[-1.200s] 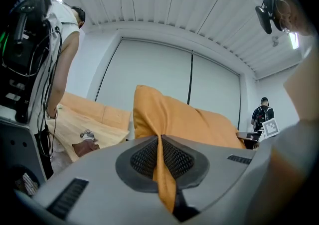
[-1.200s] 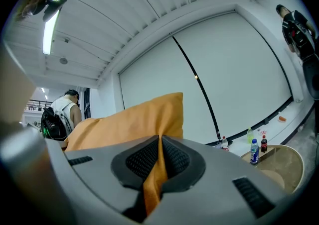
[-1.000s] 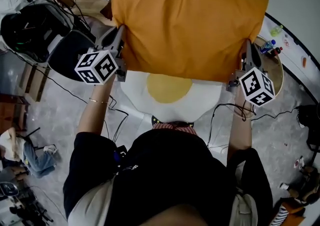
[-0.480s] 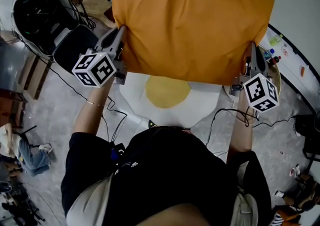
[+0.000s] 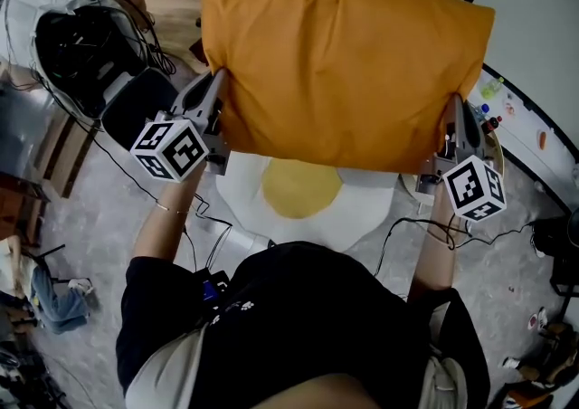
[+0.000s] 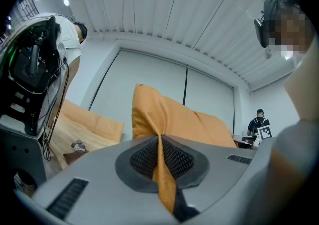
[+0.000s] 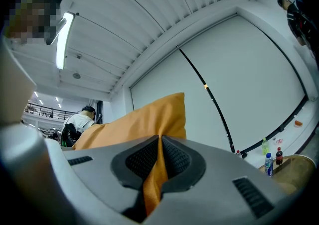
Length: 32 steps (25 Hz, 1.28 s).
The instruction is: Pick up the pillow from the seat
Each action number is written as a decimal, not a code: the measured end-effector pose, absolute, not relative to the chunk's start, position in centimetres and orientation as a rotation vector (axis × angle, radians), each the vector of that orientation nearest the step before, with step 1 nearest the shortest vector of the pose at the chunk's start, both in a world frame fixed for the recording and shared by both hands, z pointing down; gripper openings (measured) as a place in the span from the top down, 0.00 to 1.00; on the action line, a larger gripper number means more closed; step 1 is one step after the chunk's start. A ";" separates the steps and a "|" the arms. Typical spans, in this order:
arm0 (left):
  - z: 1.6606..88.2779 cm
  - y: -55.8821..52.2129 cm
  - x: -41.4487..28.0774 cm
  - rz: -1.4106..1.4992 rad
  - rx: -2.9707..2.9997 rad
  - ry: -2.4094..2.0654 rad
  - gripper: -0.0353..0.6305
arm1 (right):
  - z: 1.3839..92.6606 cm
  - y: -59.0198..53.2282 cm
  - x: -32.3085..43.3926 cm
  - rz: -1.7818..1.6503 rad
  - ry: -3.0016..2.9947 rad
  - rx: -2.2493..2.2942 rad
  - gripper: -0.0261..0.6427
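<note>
Left gripper (image 5: 214, 90) and right gripper (image 5: 455, 118) clamp the pillow (image 5: 344, 63) by its edges, tips hidden behind it from above.

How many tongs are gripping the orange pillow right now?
2. The left tongs pinch the orange pillow at its left edge; the right tongs pinch its right edge, both shut on fabric.

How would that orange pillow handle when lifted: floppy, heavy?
Probably soft: the pillow folds thin at its edges inside the left gripper and right gripper. Likely light, since two edge pinches carry it. It spans between them without sagging, so seemingly plump, not floppy.
</note>
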<state>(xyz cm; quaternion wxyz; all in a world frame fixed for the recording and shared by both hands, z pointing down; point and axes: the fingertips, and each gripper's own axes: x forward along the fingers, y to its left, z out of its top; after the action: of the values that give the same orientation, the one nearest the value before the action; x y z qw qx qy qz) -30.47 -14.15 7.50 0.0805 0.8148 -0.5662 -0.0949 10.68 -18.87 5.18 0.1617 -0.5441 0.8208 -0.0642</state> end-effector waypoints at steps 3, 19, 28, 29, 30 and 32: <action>7.1 -14.3 -30.4 -0.288 2.440 -1.697 0.91 | 4.8 -18.8 10.8 -0.194 2.341 -1.539 0.91; 6.9 -12.9 -30.9 -0.304 2.427 -1.686 0.91 | 6.0 -17.7 10.4 -0.341 2.334 -1.502 0.91; 6.8 -13.7 -30.6 -0.308 2.420 -1.665 0.91 | 6.2 -18.8 10.9 -0.365 2.325 -1.494 0.91; 6.8 -13.6 -30.7 -0.310 2.419 -1.663 0.91 | 6.1 -18.7 10.9 -0.364 2.325 -1.496 0.91; 6.8 -13.5 -30.7 -0.313 2.417 -1.661 0.91 | 6.1 -18.6 10.8 -0.362 2.326 -1.497 0.91; 7.0 -13.3 -30.7 -0.318 2.415 -1.655 0.91 | 6.0 -18.4 10.8 -0.359 2.324 -1.501 0.91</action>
<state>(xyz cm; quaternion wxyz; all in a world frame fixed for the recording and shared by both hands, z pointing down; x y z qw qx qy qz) -30.70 -13.33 6.96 0.0979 0.8161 -0.5593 -0.1073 10.83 -18.44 6.03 0.1752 -0.5296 0.8202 -0.1267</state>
